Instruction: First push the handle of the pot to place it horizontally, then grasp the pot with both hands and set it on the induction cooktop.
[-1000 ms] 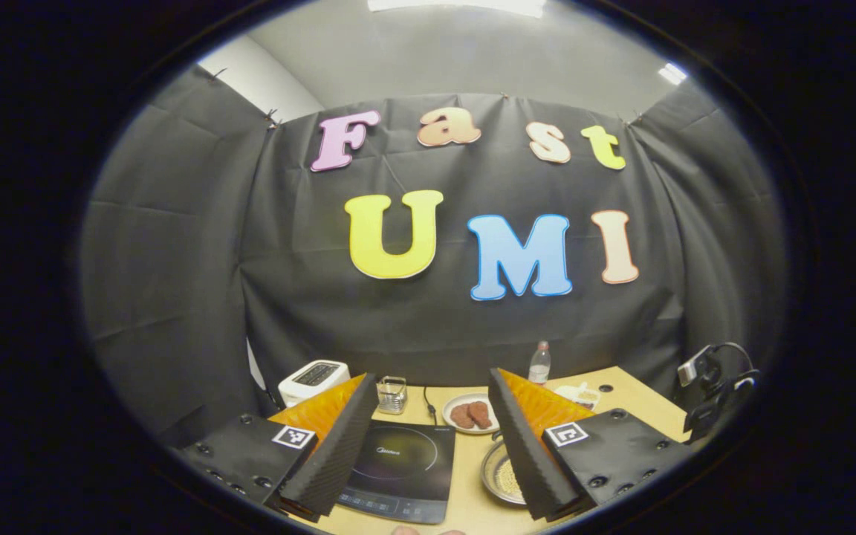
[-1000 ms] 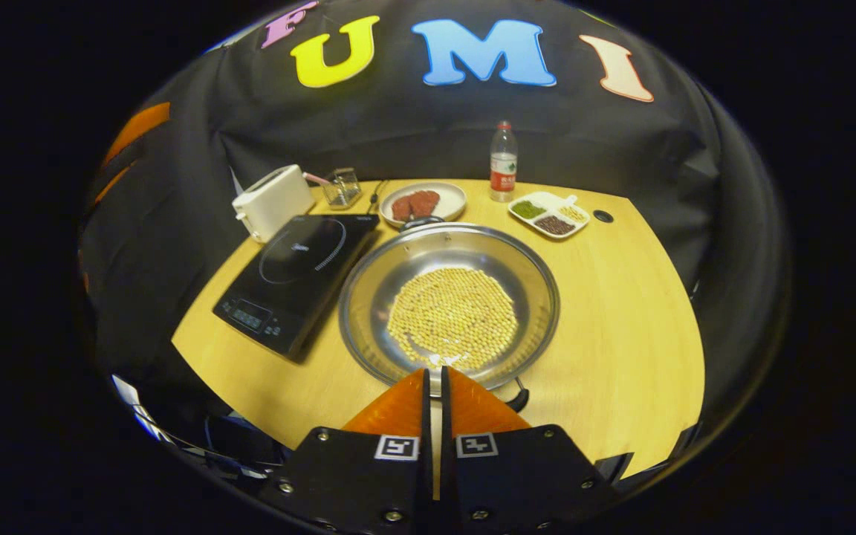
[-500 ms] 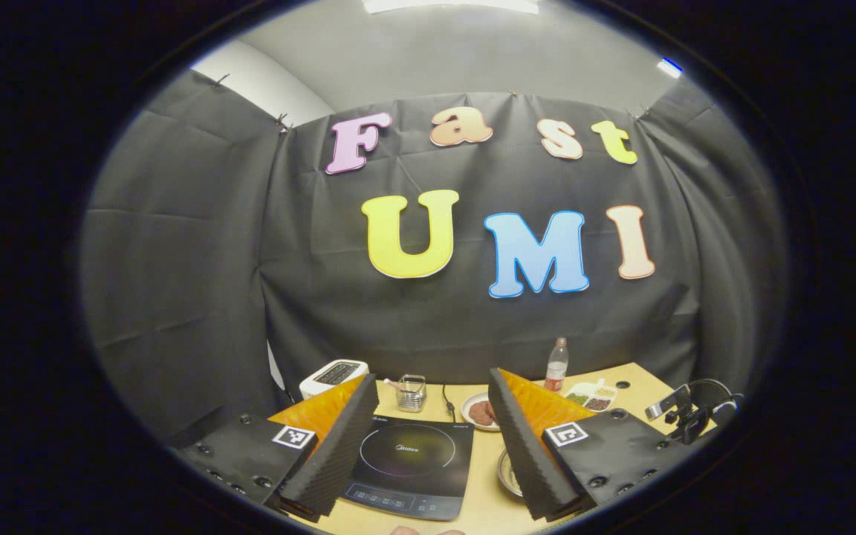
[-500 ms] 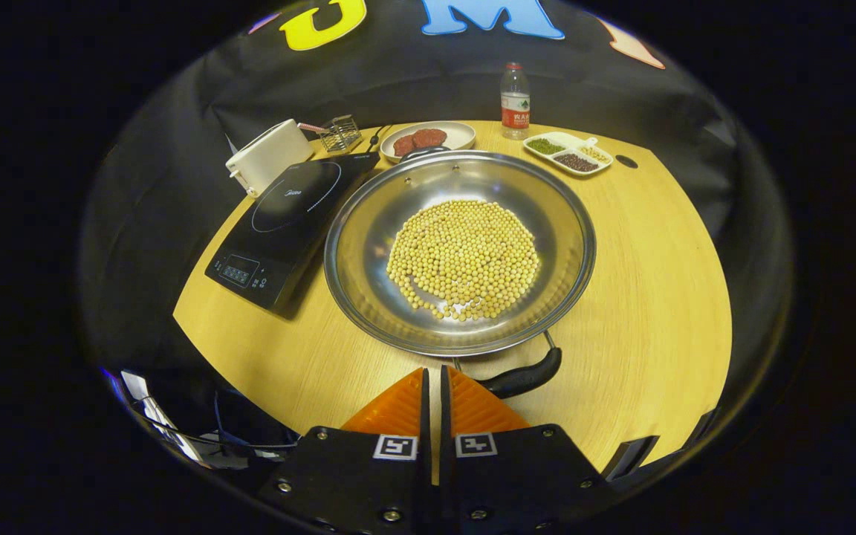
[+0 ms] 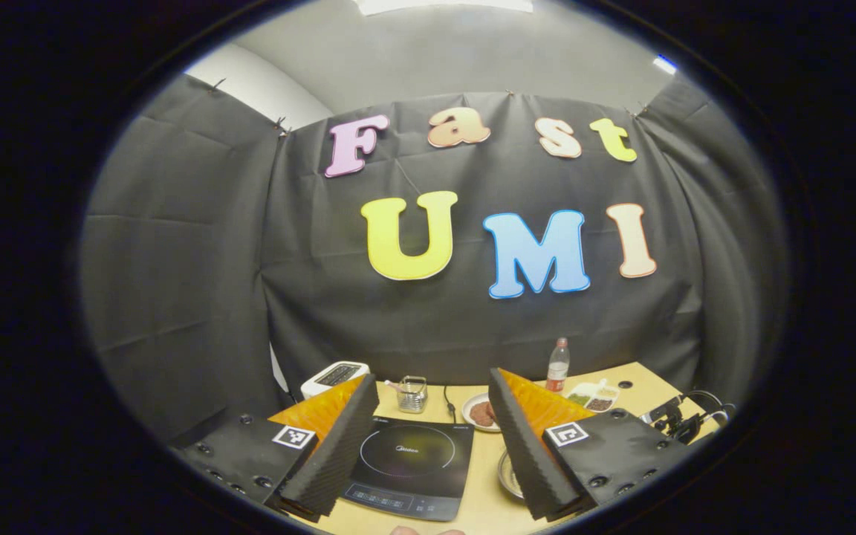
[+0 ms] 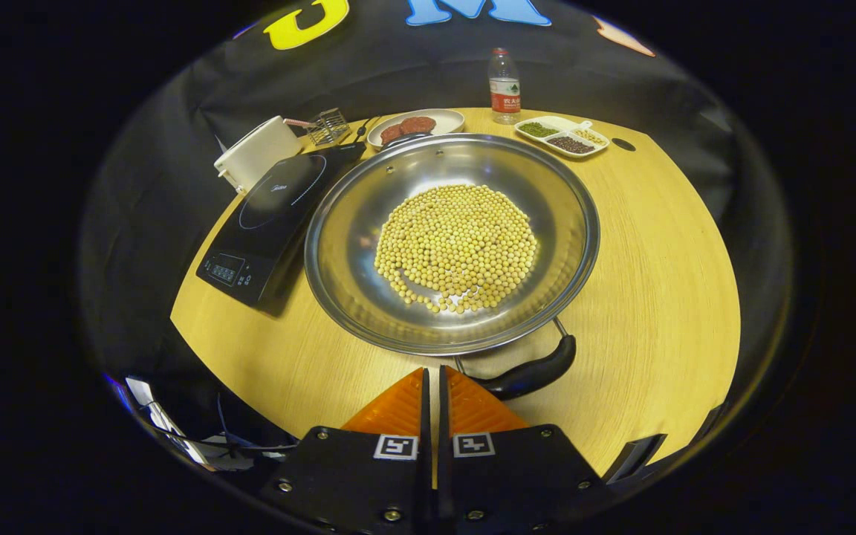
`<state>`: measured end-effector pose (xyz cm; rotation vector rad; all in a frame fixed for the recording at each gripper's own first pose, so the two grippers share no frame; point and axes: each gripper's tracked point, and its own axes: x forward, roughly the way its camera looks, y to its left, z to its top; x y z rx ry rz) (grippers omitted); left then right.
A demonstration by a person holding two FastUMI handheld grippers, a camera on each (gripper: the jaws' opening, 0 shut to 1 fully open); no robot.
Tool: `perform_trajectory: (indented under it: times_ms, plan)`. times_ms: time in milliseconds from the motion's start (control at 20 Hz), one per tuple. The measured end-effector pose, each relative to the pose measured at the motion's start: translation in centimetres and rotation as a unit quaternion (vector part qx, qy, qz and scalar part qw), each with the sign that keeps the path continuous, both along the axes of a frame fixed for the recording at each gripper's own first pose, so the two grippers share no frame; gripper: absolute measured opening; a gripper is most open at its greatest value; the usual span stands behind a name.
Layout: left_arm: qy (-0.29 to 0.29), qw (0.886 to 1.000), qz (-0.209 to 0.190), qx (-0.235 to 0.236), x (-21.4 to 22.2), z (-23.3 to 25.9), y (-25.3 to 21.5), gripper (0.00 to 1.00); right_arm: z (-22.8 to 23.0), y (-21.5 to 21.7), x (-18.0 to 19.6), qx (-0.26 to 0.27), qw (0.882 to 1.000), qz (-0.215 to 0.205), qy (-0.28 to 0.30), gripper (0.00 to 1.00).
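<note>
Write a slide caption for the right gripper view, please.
Shut right gripper just short of the pot, which holds soybeans, beside the induction cooktop.

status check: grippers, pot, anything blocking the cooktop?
Left gripper open, up above cooktop. Right gripper shut, empty, at pot's near handle. Pot of beans on table beside cooktop, not on it. Cooktop bare.

Bare tabletop (image 6: 643,253) is lying open to the right of the pot (image 6: 452,238) and along the near edge. The pot's dark handle (image 6: 532,371) is sticking out low at the near right, just beside the closed tips of the right hand-held gripper (image 6: 434,371). The induction cooktop (image 6: 272,215) is sitting close against the pot's left rim. A toaster (image 6: 253,152), wire rack (image 6: 328,126), plate (image 6: 417,122), bottle (image 6: 504,78) and divided dish (image 6: 562,137) are crowding the far edge
</note>
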<state>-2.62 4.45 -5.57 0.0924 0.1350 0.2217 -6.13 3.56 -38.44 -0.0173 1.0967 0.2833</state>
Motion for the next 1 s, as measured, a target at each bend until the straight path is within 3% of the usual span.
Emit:
perform_trajectory:
  times_ms: [500, 800, 1000]
  plan:
    - [0.007, 1.0, -0.026, 0.0, 1.3, -0.8, -3.1, 0.98, 0.4, -5.1, 2.2, -0.038, 0.998, -0.056, -0.02, 0.03]
    - [0.008, 0.999, -0.036, 0.001, 1.7, -0.7, -4.5, 1.0, 0.3, -7.4, 3.3, -0.059, 0.996, -0.055, -0.031, 0.04]
    - [0.009, 0.999, -0.04, 0.006, 1.6, -0.7, -5.2, 0.95, 0.0, -9.2, 4.4, -0.088, 0.994, -0.048, -0.04, 0.03]
